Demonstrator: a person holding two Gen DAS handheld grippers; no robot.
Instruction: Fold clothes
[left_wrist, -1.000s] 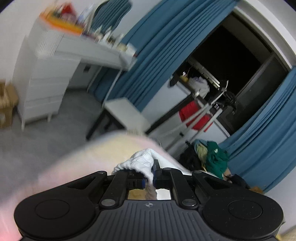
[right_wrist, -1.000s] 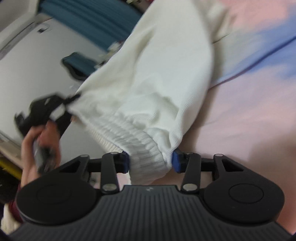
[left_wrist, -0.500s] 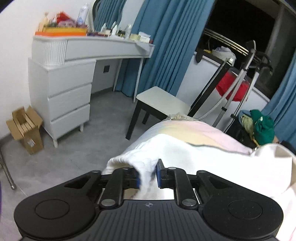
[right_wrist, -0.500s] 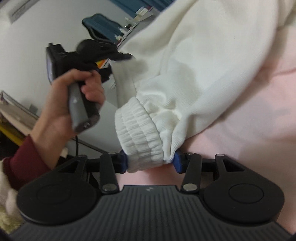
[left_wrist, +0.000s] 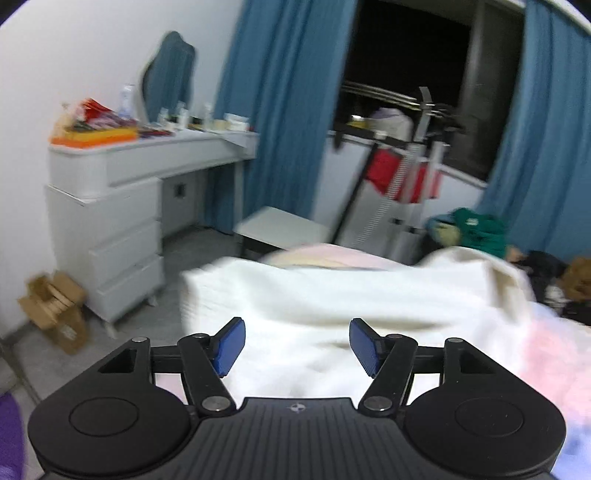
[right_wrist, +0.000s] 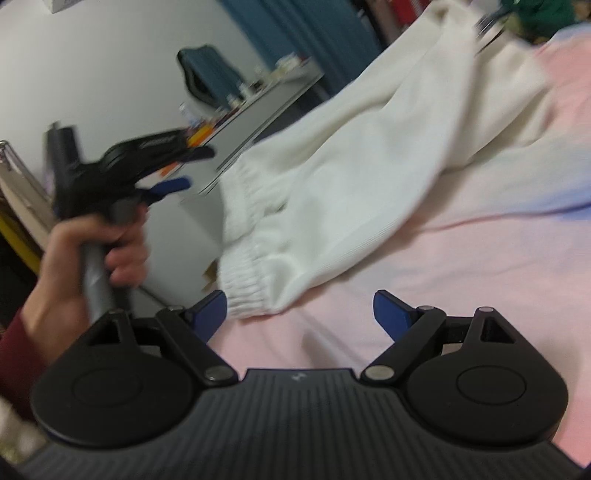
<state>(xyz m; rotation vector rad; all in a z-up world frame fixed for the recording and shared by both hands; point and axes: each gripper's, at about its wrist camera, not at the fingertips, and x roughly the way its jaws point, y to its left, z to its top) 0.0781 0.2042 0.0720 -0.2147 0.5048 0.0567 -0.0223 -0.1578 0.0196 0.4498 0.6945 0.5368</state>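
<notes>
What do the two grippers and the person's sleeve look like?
Both the left gripper and the right gripper have black ribbed bodies with two round discs, silver pivot screws, a small logo, and blue pads on black fingers. The sleeve is dark red. No cables show.

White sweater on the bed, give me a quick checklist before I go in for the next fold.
1. Left gripper open: ok.
2. Right gripper open: ok.
3. White sweater released, lying on the pink bedsheet: ok.
4. Ribbed cuff reachable beside the right gripper's left finger: ok.
5. Sweater flat, without wrinkles: not ok, bunched near the cuff.
6. Other sleeve's position: cannot tell, blurred.
</notes>
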